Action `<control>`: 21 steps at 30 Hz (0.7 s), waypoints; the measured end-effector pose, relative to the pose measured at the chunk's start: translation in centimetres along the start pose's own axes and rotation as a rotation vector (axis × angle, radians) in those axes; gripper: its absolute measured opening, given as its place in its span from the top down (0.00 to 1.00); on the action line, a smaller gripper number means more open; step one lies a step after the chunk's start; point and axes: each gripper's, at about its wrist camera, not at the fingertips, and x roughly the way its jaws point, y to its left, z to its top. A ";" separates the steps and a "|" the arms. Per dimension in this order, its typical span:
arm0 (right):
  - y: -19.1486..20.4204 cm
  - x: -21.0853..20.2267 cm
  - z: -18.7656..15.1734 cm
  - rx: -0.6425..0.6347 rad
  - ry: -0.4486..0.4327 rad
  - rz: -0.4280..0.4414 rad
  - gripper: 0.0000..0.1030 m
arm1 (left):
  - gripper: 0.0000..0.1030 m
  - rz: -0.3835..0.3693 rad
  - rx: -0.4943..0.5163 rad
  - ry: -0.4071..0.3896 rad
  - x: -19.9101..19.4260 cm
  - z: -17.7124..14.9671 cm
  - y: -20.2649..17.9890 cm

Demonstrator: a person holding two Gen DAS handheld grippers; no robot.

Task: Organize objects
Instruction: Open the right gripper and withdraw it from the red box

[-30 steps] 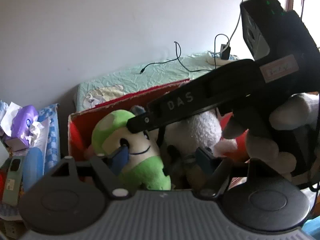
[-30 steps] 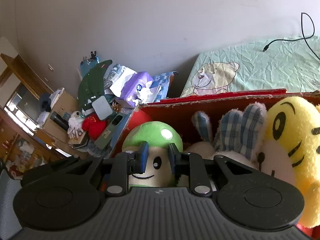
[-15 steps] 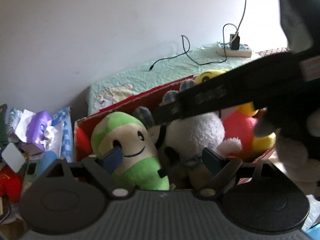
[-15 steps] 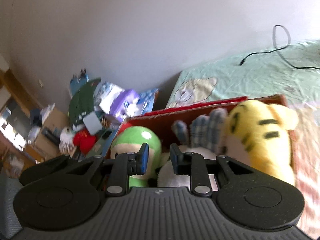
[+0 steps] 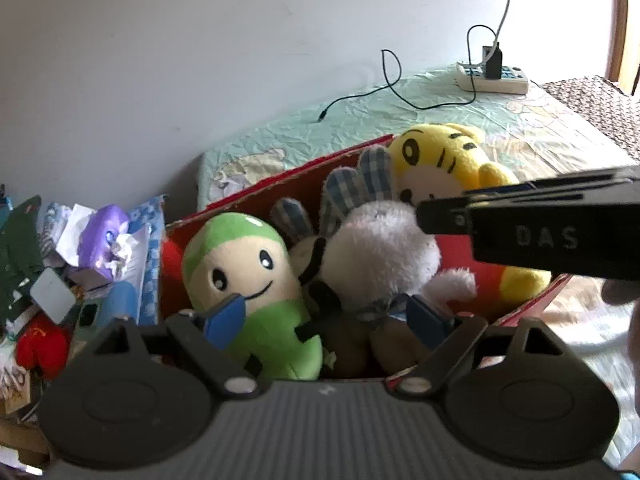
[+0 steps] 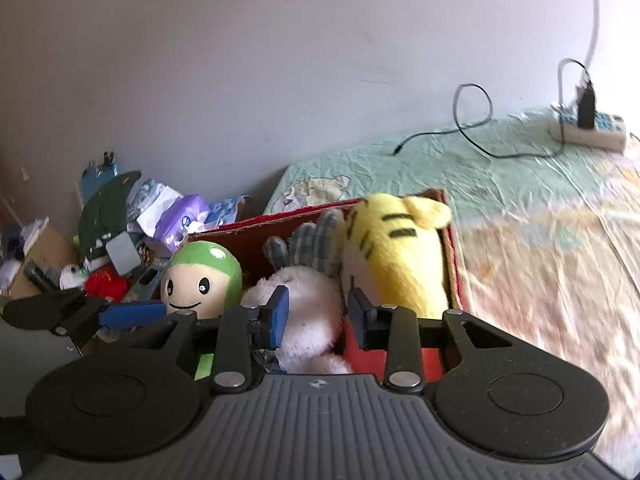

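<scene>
The red box (image 5: 520,268) sat on the bed (image 6: 540,248) already packed. From left to right it held the green-capped plush (image 5: 248,276), the white fluffy plush (image 5: 380,256) with checked ears behind it, and the yellow tiger plush (image 5: 440,160) against the right wall. All three lay inside the walls, so the toy part of the job looked largely done. No loose toy showed on the bedding.

The left hand-held gripper (image 5: 324,318) was spread wide and empty, hovering in front of the green and white plushes. The right hand-held gripper (image 6: 318,314) was parted moderately, empty too, just in front of the white plush; whether its pads touched the fur could not be told.

What seemed left lay outside the box: to its left was a heap of clutter (image 6: 120,236) with a purple tissue pack (image 5: 104,232), a small red plush (image 5: 40,344) and papers, all unsorted.

The bed wore a crinkled pale-green sheet (image 5: 400,120) with a bear print. A black cable (image 6: 460,132) trailed over it to a white power strip (image 6: 588,132) at the far right. A plain pale wall (image 6: 280,60) stood behind.
</scene>
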 end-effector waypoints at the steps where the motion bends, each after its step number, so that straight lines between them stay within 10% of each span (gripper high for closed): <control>1: -0.3 -0.3 -0.1 0.014 -0.001 -0.004 0.63 | 0.13 0.004 -0.005 0.002 -0.1 0.0 -0.1; 21: 0.1 -2.9 -2.0 -0.022 -0.013 -0.099 0.49 | 0.04 0.034 -0.149 0.037 -2.0 -1.2 -0.5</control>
